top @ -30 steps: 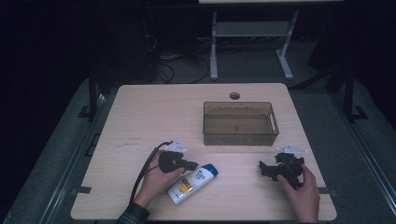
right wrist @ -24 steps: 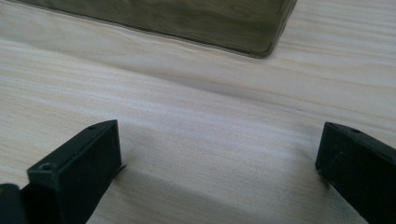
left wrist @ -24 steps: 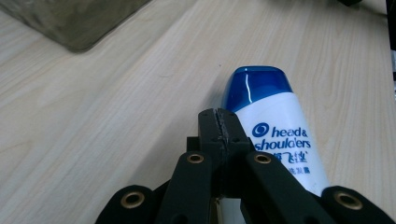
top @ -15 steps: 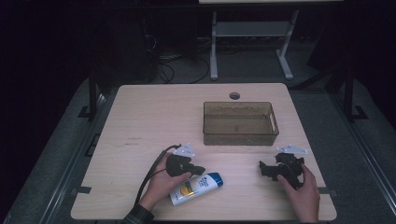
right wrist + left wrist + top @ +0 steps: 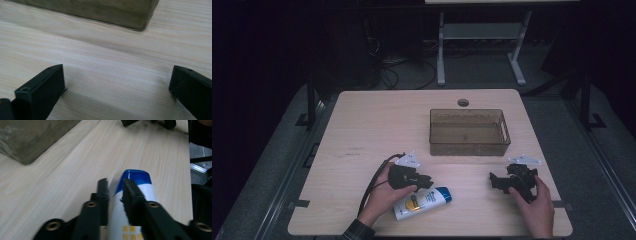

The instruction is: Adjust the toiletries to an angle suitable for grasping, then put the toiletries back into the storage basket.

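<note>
1. Your left gripper [image 5: 115, 195] covered the bottle [image 5: 136, 182] lower body in the left gripper view; label text was cut off at the bottom edge.
2. Whether your pads pressed the bottle could not be told.
3. The bin [image 5: 100, 10] was cropped at the top in the right gripper view.
4. Your right gripper [image 5: 117, 87] jaw tips ran off the bottom and right edges.
5. Label print in the high view was too small to read.
</note>
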`<move>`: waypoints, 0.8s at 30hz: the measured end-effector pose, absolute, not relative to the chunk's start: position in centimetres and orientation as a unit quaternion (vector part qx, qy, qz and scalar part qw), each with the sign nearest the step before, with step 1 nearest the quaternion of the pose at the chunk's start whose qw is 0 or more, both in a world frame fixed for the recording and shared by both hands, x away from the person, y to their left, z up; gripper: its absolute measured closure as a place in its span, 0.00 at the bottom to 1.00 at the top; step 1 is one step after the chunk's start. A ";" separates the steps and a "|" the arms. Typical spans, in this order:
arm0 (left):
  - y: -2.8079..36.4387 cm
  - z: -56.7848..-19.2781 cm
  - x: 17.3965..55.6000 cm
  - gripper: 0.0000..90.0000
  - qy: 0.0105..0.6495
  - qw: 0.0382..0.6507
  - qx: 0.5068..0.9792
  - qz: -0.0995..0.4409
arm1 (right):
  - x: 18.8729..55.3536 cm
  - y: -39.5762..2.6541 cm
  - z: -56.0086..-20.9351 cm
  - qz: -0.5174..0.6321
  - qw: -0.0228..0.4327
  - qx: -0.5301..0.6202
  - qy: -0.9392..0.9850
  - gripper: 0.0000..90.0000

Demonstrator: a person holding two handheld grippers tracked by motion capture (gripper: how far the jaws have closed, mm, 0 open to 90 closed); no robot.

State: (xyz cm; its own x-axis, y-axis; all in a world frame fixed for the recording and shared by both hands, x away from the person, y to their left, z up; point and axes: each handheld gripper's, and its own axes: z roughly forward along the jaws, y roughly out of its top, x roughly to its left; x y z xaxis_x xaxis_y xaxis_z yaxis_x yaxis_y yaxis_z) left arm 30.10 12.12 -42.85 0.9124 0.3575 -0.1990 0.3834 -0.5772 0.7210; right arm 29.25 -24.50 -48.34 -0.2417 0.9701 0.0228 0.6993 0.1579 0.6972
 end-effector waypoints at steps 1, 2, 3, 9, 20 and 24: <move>12.1 -42.7 30.0 0.70 0.208 0.407 0.889 -0.015 | 29.3 -24.5 -48.3 0.303 0.223 0.574 0.727 0.00; 12.0 -42.5 29.8 0.67 0.208 0.405 0.890 -0.016 | 29.3 -24.5 -48.3 0.303 0.223 0.574 0.727 0.00; 11.9 -42.3 29.7 0.63 0.208 0.403 0.891 -0.017 | 29.3 -24.5 -48.3 0.303 0.223 0.574 0.727 0.00; 10.8 -41.7 28.9 0.44 0.191 0.390 0.901 -0.013 | 29.3 -24.5 -48.3 0.303 0.223 0.574 0.727 0.00; 9.2 -42.4 28.4 0.31 0.176 0.343 0.922 -0.014 | 29.4 -24.4 -48.3 0.303 0.222 0.574 0.728 0.00; 8.7 -42.8 28.4 0.30 0.174 0.330 0.928 -0.011 | 29.4 -24.4 -48.3 0.303 0.222 0.574 0.728 0.00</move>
